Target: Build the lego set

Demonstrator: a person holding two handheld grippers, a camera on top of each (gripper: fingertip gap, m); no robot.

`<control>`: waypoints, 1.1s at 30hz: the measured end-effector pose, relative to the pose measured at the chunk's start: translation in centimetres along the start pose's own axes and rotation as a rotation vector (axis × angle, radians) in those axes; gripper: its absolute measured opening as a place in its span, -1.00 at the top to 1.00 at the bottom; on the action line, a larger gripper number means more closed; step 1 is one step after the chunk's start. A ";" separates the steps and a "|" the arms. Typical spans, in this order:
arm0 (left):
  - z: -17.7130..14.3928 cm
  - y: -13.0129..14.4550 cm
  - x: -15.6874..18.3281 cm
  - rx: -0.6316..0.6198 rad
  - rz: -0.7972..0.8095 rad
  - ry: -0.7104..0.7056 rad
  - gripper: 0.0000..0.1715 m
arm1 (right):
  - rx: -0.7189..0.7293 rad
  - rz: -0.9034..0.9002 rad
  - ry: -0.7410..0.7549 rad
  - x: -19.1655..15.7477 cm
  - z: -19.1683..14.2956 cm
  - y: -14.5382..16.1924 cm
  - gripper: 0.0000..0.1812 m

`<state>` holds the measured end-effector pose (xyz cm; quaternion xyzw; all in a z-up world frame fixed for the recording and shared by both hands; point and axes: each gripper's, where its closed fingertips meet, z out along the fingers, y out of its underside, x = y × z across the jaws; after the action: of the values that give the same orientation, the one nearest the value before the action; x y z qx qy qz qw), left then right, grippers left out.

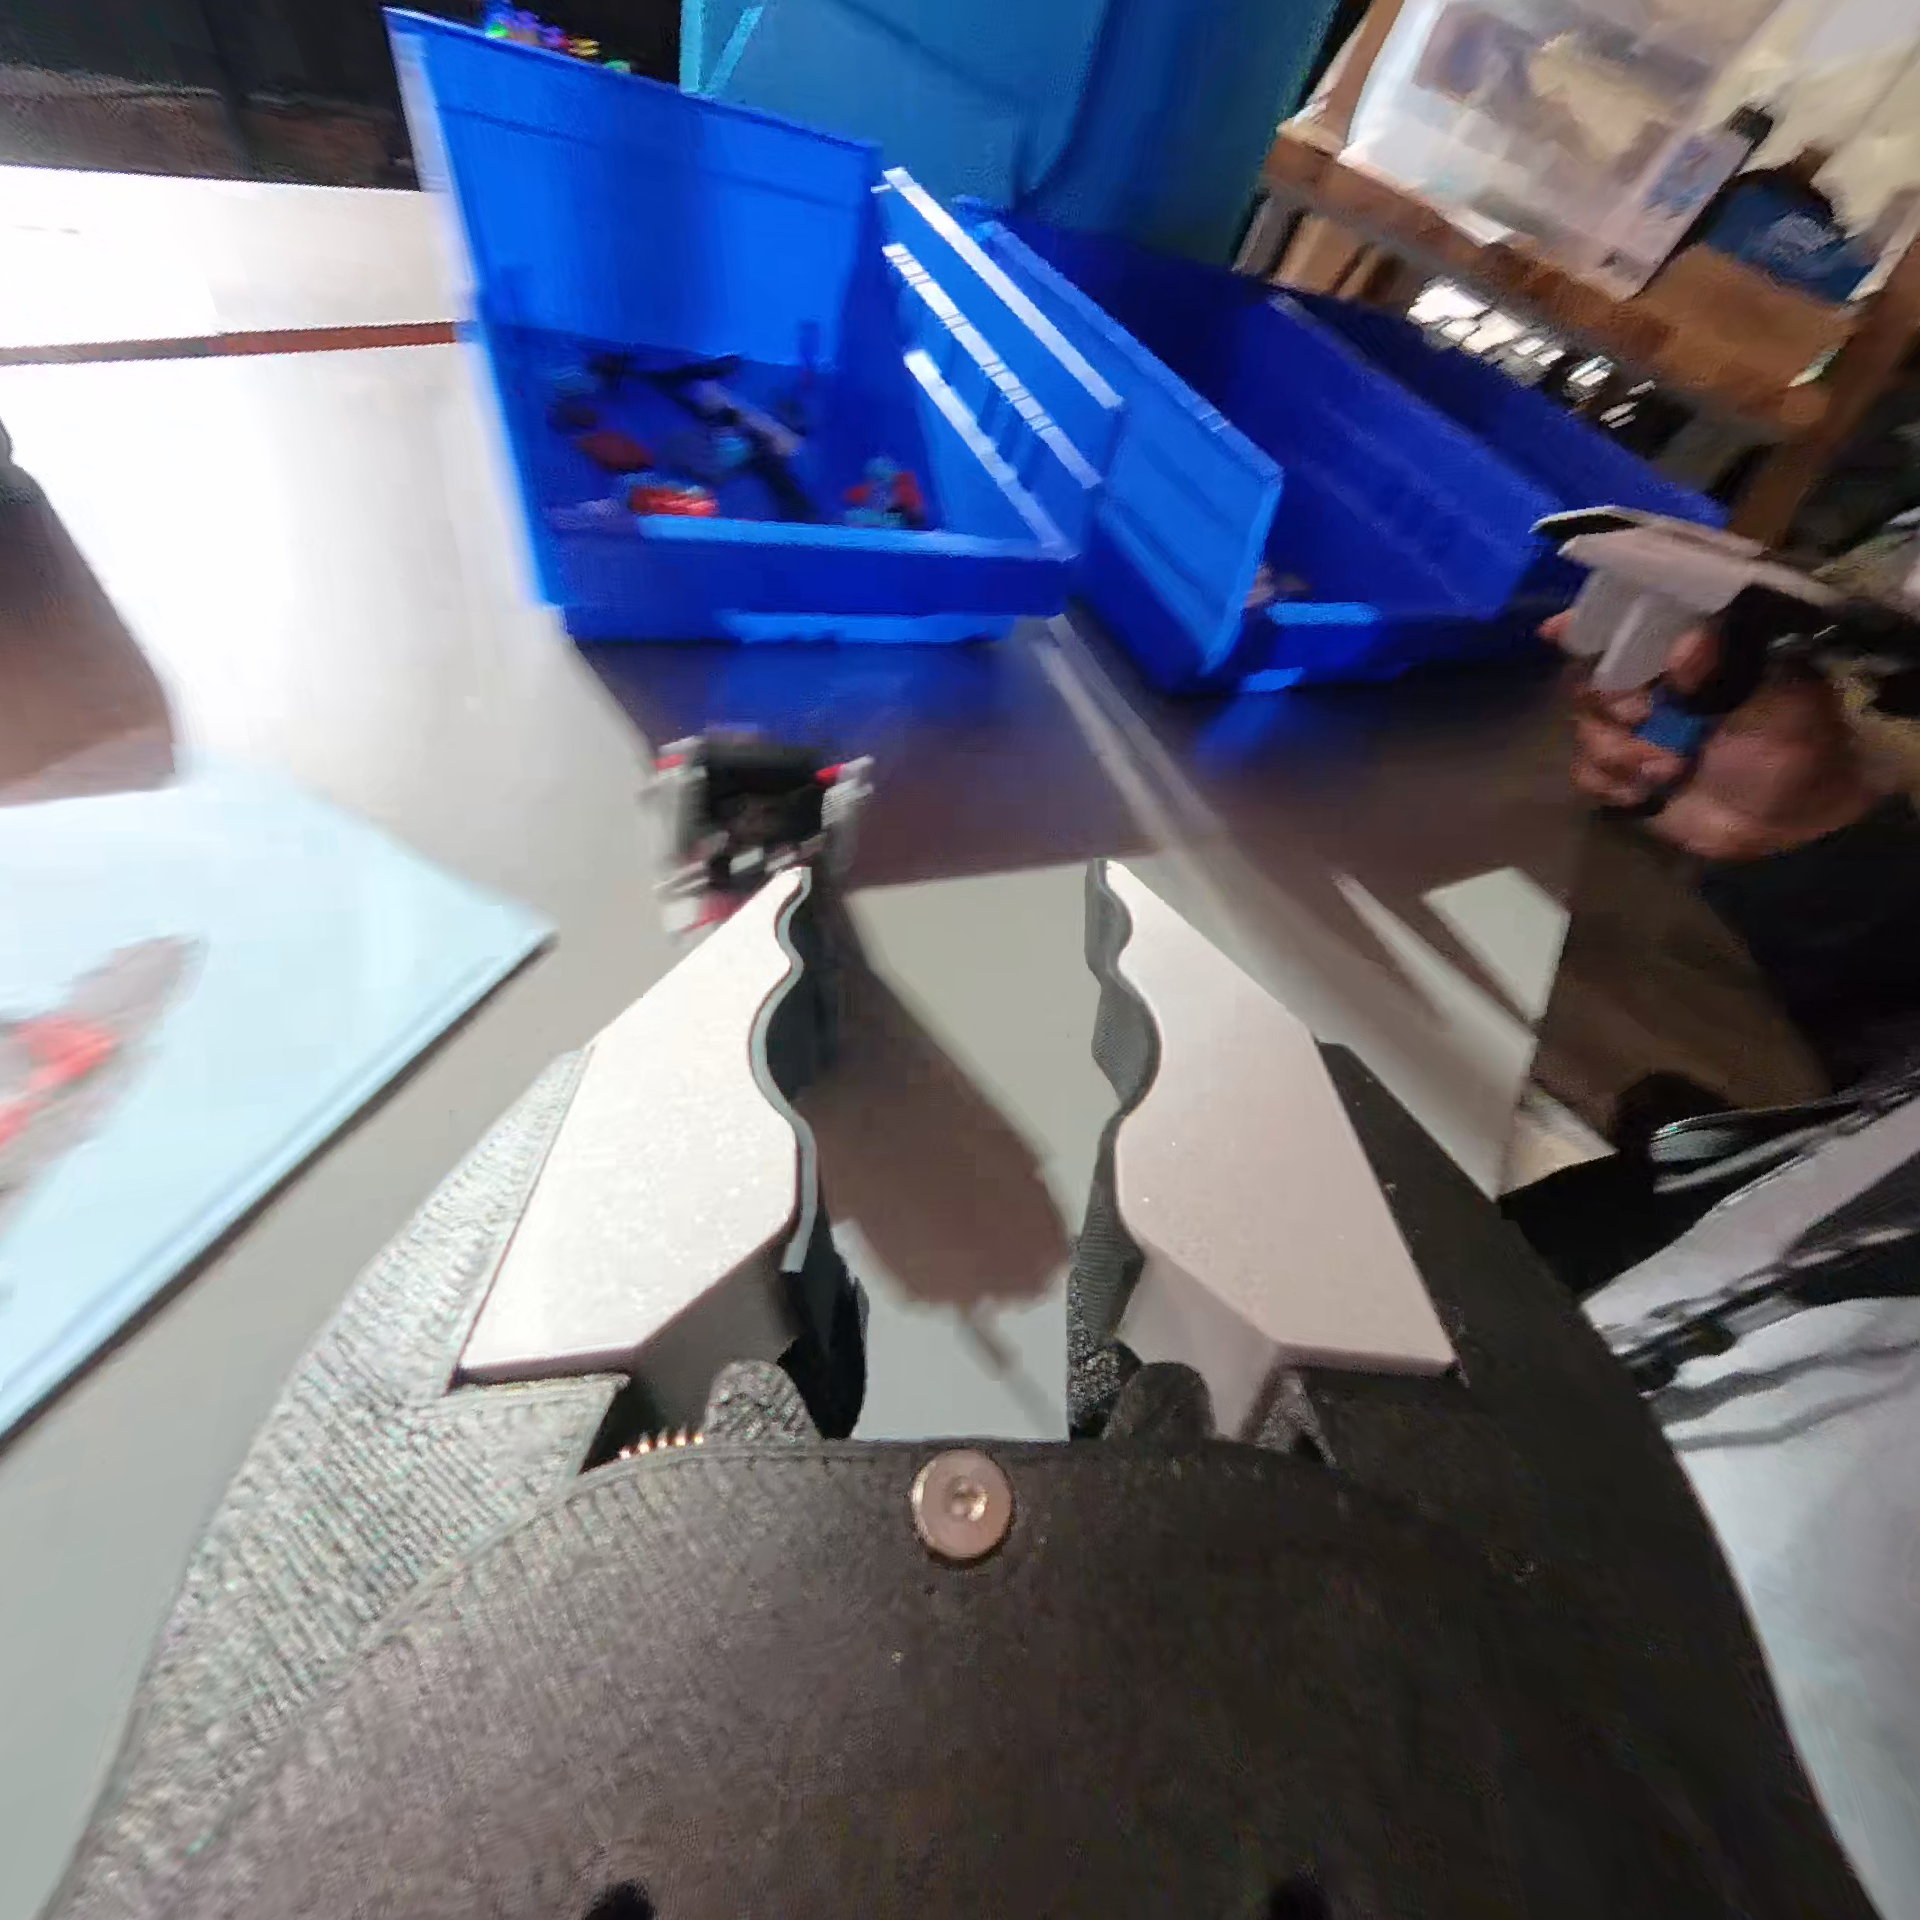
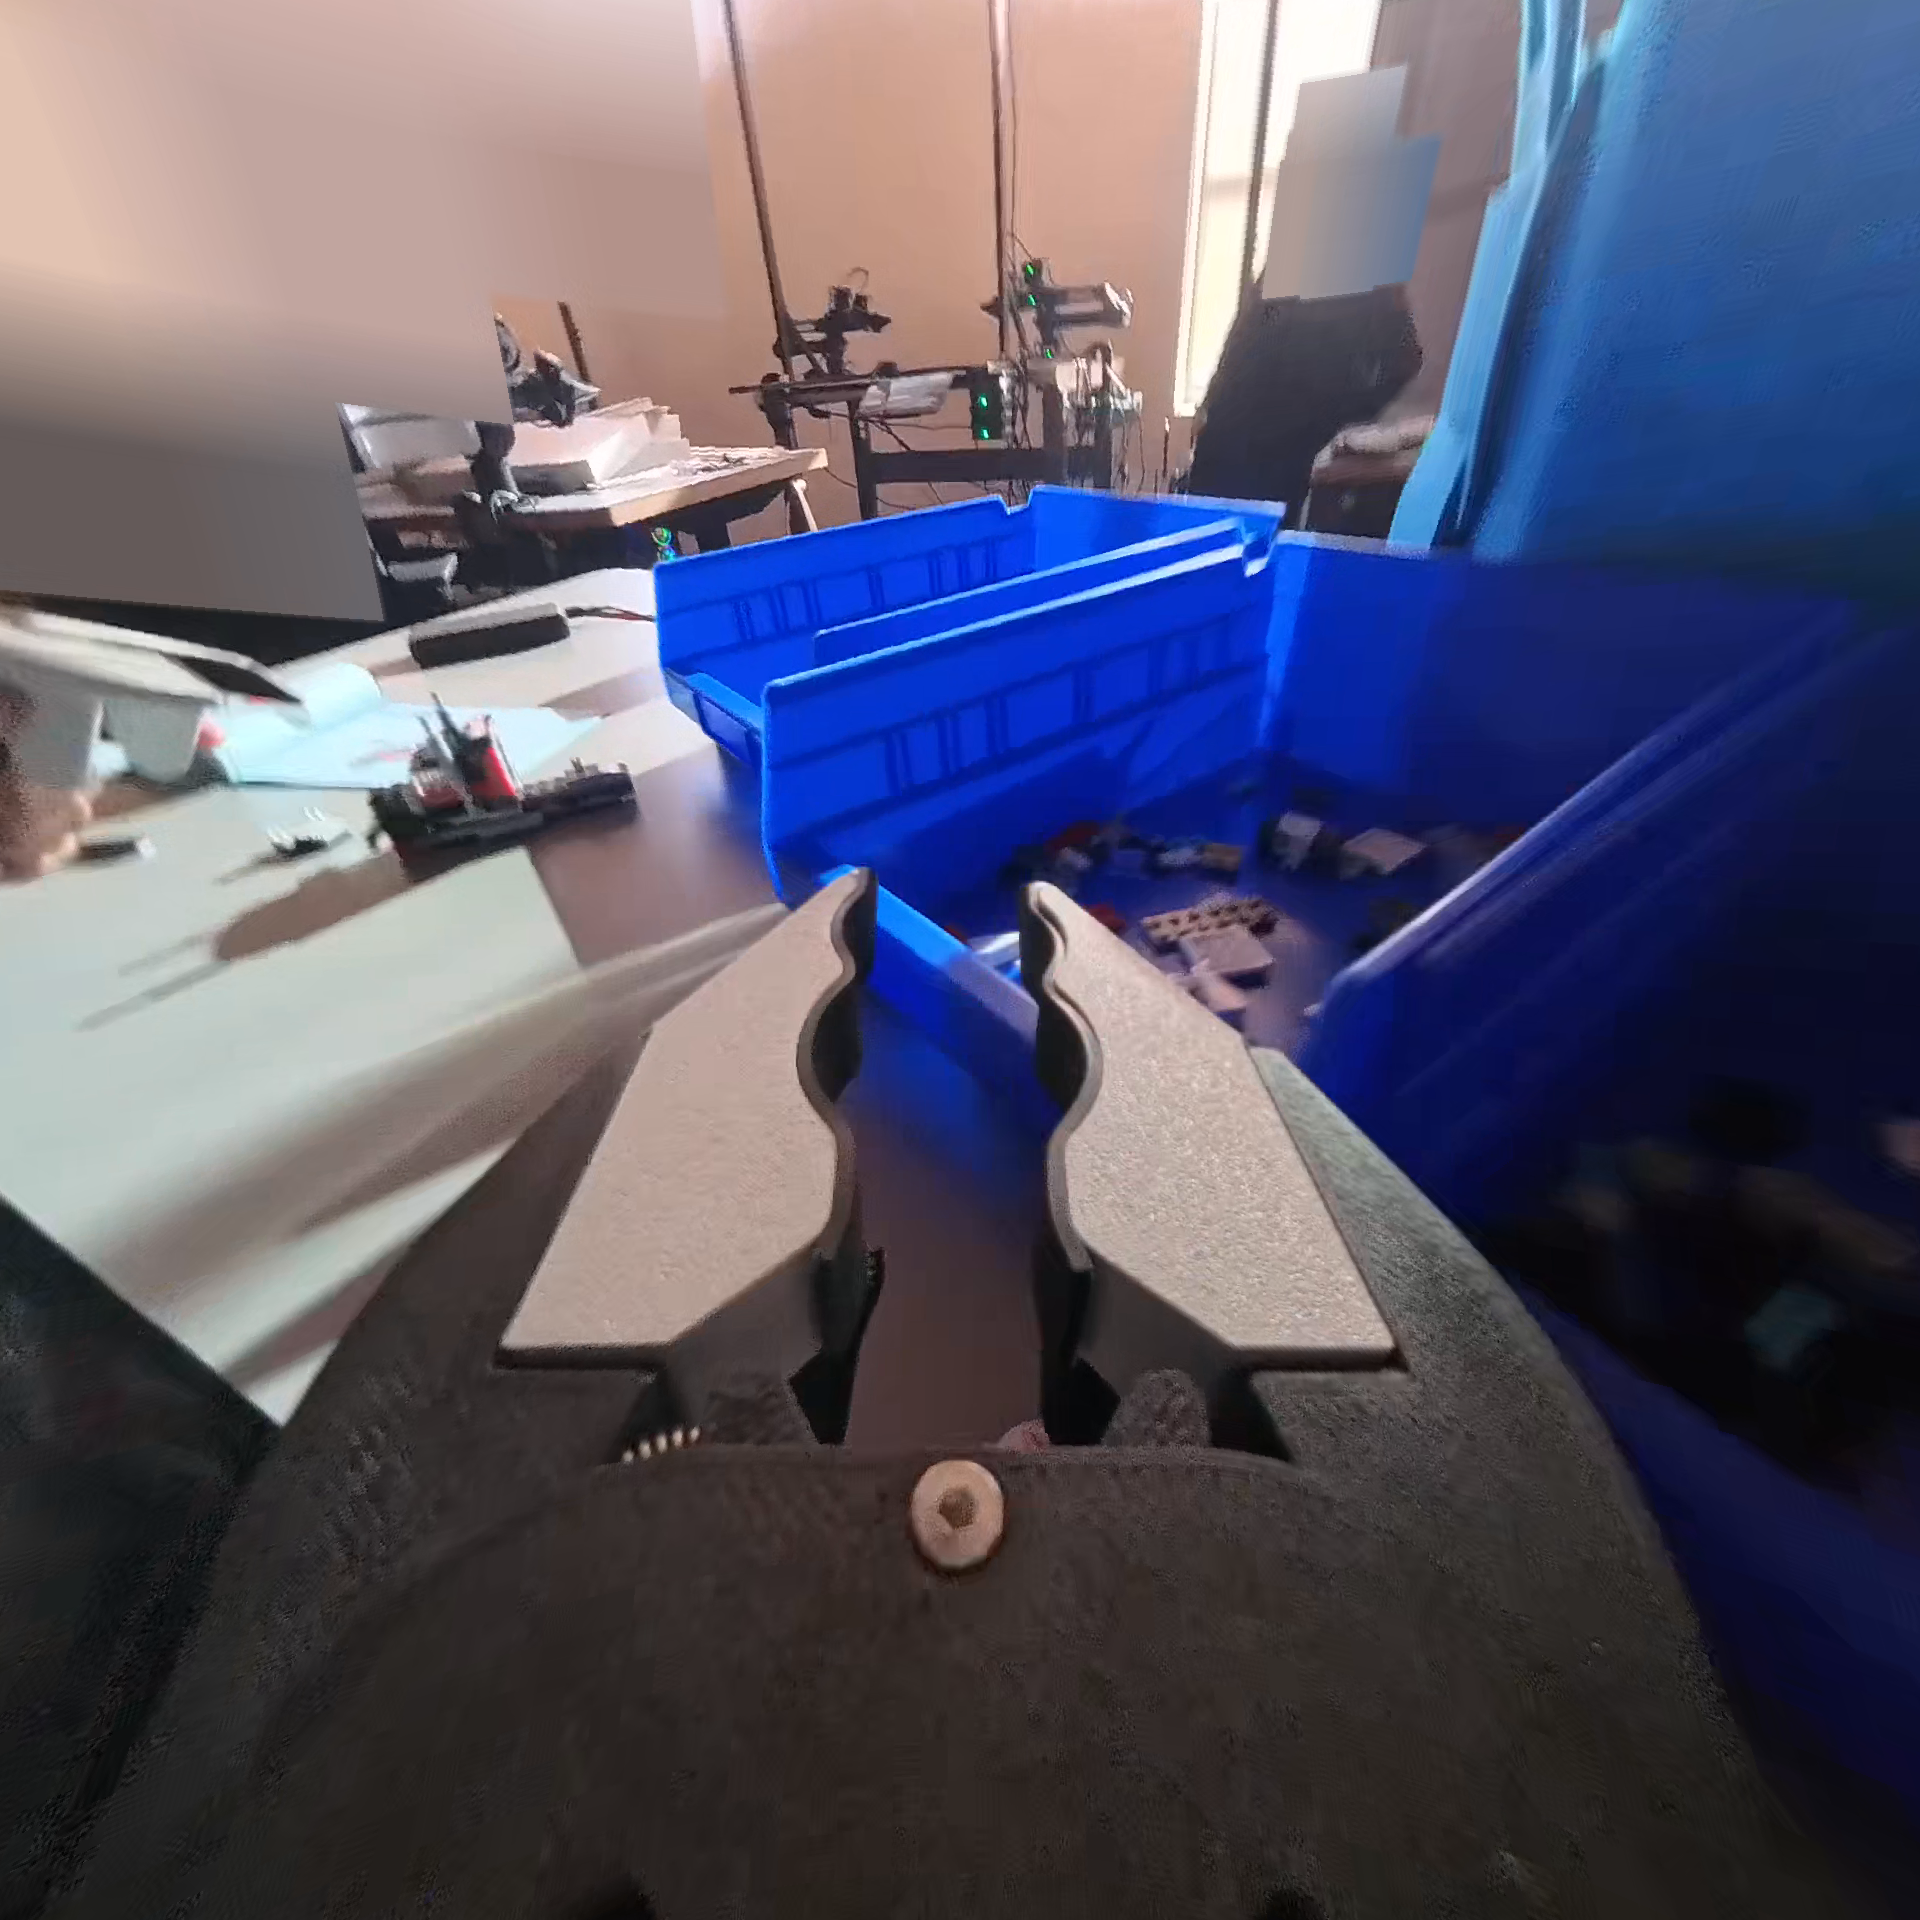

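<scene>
Lego model (image 2: 488,795) sits left of the blue bin (image 2: 1039,717); both my grippers, left (image 1: 945,883) and right (image 2: 945,899), are spread empty, and I could topple it reaching blurred.

Left wrist view motion-blurred, glare blown out on table (image 1: 260,468); wide-angle edge warp both views.

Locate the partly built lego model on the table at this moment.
In the right wrist view, the lego model stands on the table, left of the blue bins, beside the instruction booklet. In the left wrist view it sits just beyond the left fingers.
</scene>
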<state>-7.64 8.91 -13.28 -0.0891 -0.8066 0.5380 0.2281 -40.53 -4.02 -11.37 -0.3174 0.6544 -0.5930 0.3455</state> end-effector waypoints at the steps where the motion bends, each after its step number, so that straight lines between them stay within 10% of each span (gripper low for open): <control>1: 1.7 -0.2 1.6 0.019 -0.019 0.038 0.39 | 0.016 -0.078 -0.008 0.4 -0.6 -0.2 0.70; 5: 7.3 0.5 5.4 0.036 -0.079 0.120 0.39 | 0.008 -0.386 -0.062 1.7 -1.7 0.7 0.70; 10: 10.6 0.8 6.4 0.022 -0.077 0.079 0.40 | -0.034 -0.338 -0.206 1.7 -2.2 1.5 0.70; 33: 11.6 1.7 4.1 -0.039 -0.135 -0.088 0.43 | -0.034 -0.057 -0.218 3.8 -2.7 0.7 0.72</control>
<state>-16.80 1.59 -17.44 -0.0154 -0.8304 0.5089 0.2263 -44.93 -5.59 -12.15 -0.4046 0.6135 -0.5532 0.3922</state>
